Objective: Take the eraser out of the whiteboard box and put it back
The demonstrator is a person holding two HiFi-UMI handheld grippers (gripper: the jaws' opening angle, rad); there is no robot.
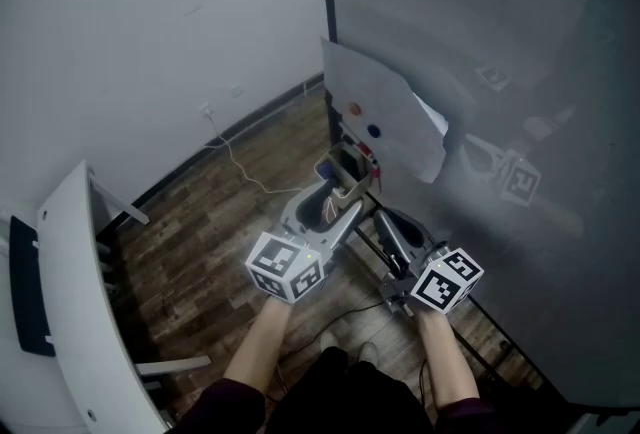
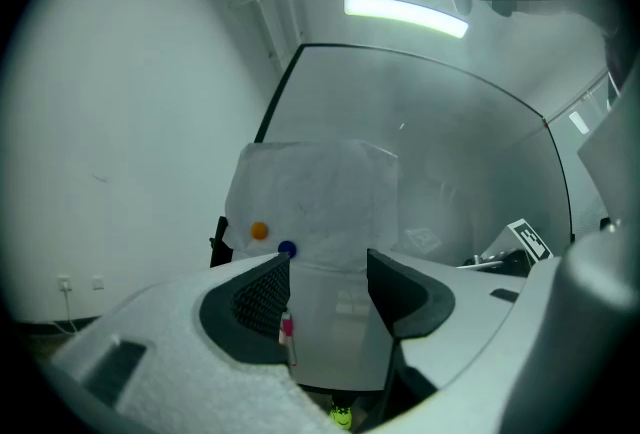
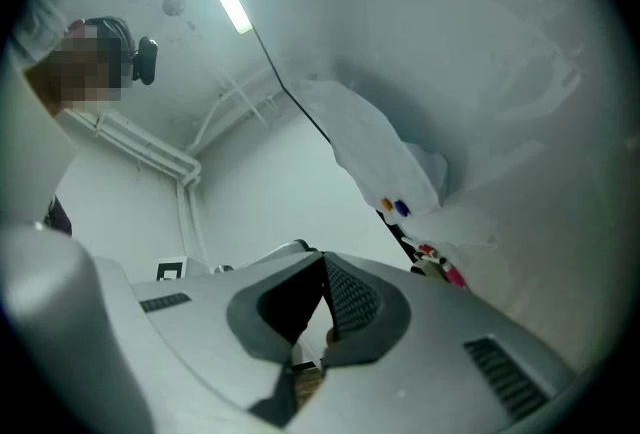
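The whiteboard box point(image 1: 347, 165) hangs low on the grey whiteboard point(image 1: 520, 72), under a paper sheet point(image 1: 385, 117) pinned by an orange and a blue magnet. Red and pink markers point(image 3: 440, 264) stick out of it. I cannot make out the eraser in any view. My left gripper point(image 1: 336, 194) is level just in front of the box and open, with nothing between its jaws point(image 2: 328, 270); a pink-capped marker point(image 2: 287, 327) shows past its left pad. My right gripper point(image 1: 379, 215) hangs beside it, close to the board, tips touching point(image 3: 325, 267), nothing seen between them.
A wooden floor point(image 1: 220, 212) lies below, with a white cable point(image 1: 240, 172) running from a wall socket point(image 1: 207, 110). A white curved piece of furniture point(image 1: 80, 302) stands at the left. The whiteboard's dark frame bars point(image 1: 480, 347) run along the floor at the right.
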